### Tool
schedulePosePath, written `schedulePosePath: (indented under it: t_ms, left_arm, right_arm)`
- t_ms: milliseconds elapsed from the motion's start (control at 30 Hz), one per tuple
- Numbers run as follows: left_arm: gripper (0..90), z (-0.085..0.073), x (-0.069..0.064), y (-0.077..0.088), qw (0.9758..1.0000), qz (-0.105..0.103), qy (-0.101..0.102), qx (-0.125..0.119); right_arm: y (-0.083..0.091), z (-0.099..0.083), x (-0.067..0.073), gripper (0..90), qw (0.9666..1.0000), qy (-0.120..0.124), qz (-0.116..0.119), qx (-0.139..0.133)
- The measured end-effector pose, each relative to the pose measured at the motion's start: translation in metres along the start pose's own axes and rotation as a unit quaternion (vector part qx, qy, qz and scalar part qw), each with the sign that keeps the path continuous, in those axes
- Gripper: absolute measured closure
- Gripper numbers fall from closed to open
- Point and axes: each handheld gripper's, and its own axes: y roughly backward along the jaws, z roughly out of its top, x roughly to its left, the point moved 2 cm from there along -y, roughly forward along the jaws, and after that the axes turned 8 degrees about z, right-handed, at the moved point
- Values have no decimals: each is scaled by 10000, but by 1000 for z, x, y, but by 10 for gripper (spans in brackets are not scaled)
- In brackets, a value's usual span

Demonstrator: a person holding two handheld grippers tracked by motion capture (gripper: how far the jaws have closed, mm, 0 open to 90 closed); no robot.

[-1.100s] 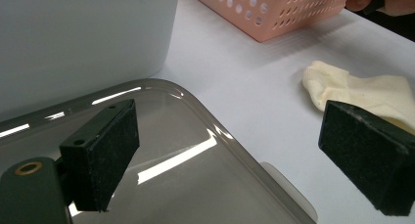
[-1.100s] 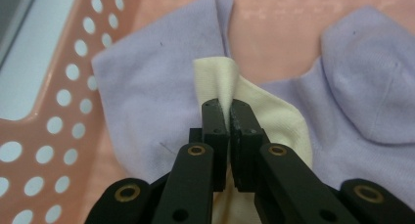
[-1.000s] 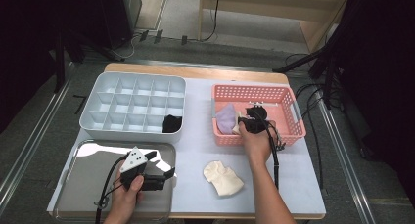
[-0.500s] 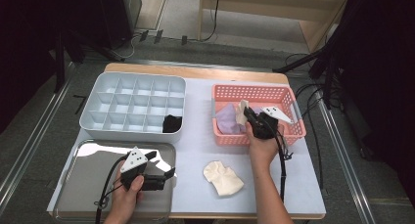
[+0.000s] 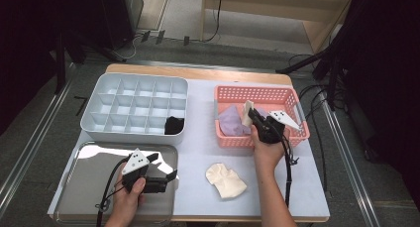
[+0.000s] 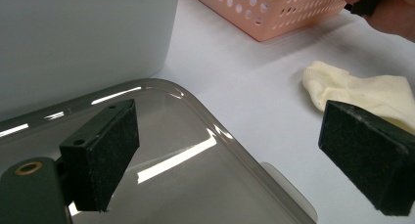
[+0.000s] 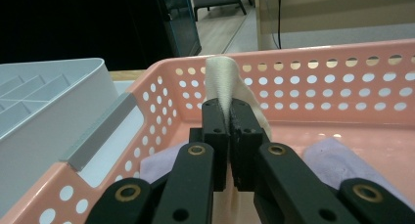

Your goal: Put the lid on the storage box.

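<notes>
My right gripper hangs over the pink basket with its jaws shut on a cream sock, which stands up between the pads. A lilac cloth lies in the basket under it. A second cream sock lies on the white table between the two hands. My left gripper rests over the shiny metal tray, jaws wide apart with nothing between them; in the left gripper view the sock lies beyond its right pad. A black item sits in one cell of the grey divided box.
The divided box stands at the back left, the pink basket at the back right. Cables trail from both grippers toward the table's front edge. Dark stands and floor cables lie beyond the table's far side.
My right gripper has lifted the cream sock up out of the basket and shifted a little to the right. The left gripper has stayed where it was.
</notes>
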Motion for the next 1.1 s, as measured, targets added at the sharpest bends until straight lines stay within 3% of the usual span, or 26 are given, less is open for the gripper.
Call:
schedulePosePath:
  t_ms: [100,467,800,1100]
  left_arm:
    - [85,0,0,0,10000,14,3,-12]
    - [85,0,0,0,10000,-1,-5,-21]
    - [85,0,0,0,10000,1,-3,-19]
    - [85,0,0,0,10000,-1,14,-26]
  right_arm:
    - [1,-2,2,872,9999,133,-28,-44]
    - [13,5,13,872,9988,269,132,-385]
    - [36,3,28,872,9975,345,257,-568]
    - [70,-5,47,872,9958,359,443,-718]
